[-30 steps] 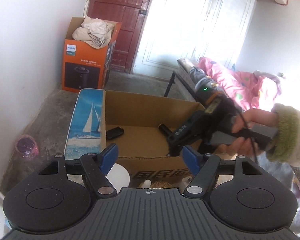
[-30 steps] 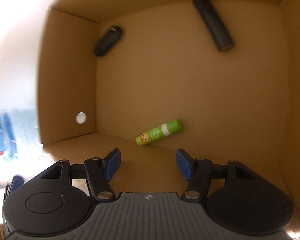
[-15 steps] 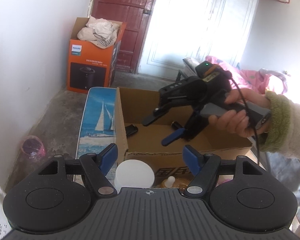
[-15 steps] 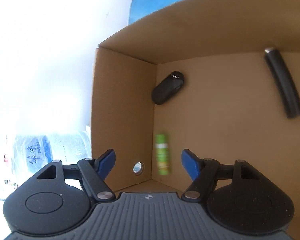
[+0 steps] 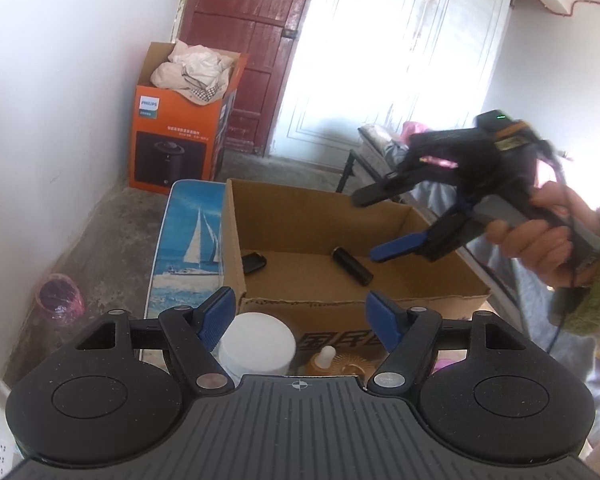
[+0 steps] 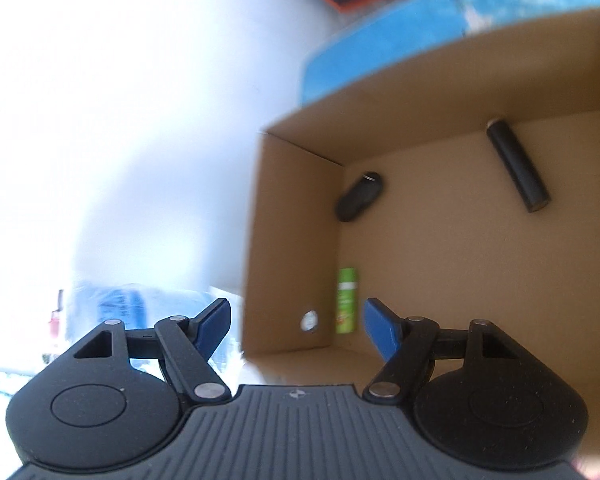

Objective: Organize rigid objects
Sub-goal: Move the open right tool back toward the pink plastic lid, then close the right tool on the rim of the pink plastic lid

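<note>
The cardboard box (image 5: 340, 216) is where the sorting lands, and 3 rigid things lie on its floor: a green tube (image 6: 347, 307) in the near corner against the side wall, a dark fob-like piece (image 6: 359, 196) near the far corner by the same wall, and a black cylinder (image 6: 516, 164) well apart from both toward the far wall. Judged from that, the task is partway along, with 3 pieces boxed. Outside, just before the box's near wall, a white-lidded jar (image 5: 258, 344) and a small amber dropper bottle (image 5: 324, 360) stand unsorted, and they look like what is left. The right gripper (image 6: 296, 320) hangs above the box's near corner, its jaws wide apart and holding nothing; they have just been opening, with no object between them. The left gripper (image 5: 300, 314) is also spread wide and empty, poised over the jar. Beyond, an orange carton (image 5: 180, 140) holds crumpled cloth.
</note>
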{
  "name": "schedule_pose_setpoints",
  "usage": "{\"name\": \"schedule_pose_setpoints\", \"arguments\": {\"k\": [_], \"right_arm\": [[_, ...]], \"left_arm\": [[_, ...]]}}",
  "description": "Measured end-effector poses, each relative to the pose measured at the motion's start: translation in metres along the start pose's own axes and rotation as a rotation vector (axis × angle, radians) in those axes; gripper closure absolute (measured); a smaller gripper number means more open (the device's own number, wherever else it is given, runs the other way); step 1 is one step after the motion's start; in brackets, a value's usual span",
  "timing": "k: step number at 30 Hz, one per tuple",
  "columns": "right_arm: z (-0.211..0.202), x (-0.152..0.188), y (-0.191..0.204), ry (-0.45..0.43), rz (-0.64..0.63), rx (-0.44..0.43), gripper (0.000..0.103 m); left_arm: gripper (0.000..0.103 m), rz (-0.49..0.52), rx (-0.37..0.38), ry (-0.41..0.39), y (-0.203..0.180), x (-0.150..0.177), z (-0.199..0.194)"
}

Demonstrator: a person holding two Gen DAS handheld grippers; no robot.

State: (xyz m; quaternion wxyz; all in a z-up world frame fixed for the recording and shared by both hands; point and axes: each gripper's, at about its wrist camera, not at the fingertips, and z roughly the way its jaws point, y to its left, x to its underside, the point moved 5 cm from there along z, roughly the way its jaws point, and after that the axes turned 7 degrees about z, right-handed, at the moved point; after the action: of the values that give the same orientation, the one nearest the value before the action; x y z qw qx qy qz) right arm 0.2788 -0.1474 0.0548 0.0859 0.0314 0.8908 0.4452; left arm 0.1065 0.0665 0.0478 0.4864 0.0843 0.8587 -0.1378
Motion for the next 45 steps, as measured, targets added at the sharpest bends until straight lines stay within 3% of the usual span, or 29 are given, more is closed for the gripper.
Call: {"name": "schedule_pose_setpoints", "arguments": {"k": [5, 8, 10, 14, 18, 23, 30, 37, 45], "right_arm": [[-0.068, 0.058, -0.001, -0.173, -0.052, -0.074, 0.026], [-0.100, 0.097, -0.018, -0.286, -0.073, -0.059, 0.026], [-0.118, 0.119, -0.038, -0.361, -0.087, 0.014, 0.026], [-0.116, 0.147, -0.083, -0.452, -0.125, 0.271, 0.031], [-0.097, 0.153, -0.119, -0.462, -0.153, 0.374, 0.043], [-0.079, 0.154, -0.141, -0.425, -0.181, 0.384, 0.051], [-0.062, 0.144, -0.156, -0.382, -0.182, 0.412, 0.065], [-0.047, 0.144, -0.166, -0.365, -0.206, 0.415, 0.081], [-0.043, 0.143, -0.164, -0.375, -0.248, 0.415, 0.086]], "left_arm": [[0.031, -0.008, 0.031, -0.013, -0.017, 0.005, -0.014], [0.031, 0.006, 0.066, -0.010, -0.035, 0.013, -0.020], [0.031, 0.031, 0.100, 0.004, -0.051, 0.020, -0.018], [0.031, 0.079, 0.187, 0.098, -0.090, 0.040, 0.007], [0.031, 0.182, 0.189, 0.196, -0.129, 0.066, 0.034], [0.031, 0.284, 0.163, 0.236, -0.159, 0.081, 0.057], [0.031, 0.314, 0.186, 0.282, -0.176, 0.088, 0.082], [0.031, 0.368, 0.124, 0.299, -0.184, 0.096, 0.102], [0.033, 0.394, 0.112, 0.317, -0.190, 0.101, 0.116]]}}
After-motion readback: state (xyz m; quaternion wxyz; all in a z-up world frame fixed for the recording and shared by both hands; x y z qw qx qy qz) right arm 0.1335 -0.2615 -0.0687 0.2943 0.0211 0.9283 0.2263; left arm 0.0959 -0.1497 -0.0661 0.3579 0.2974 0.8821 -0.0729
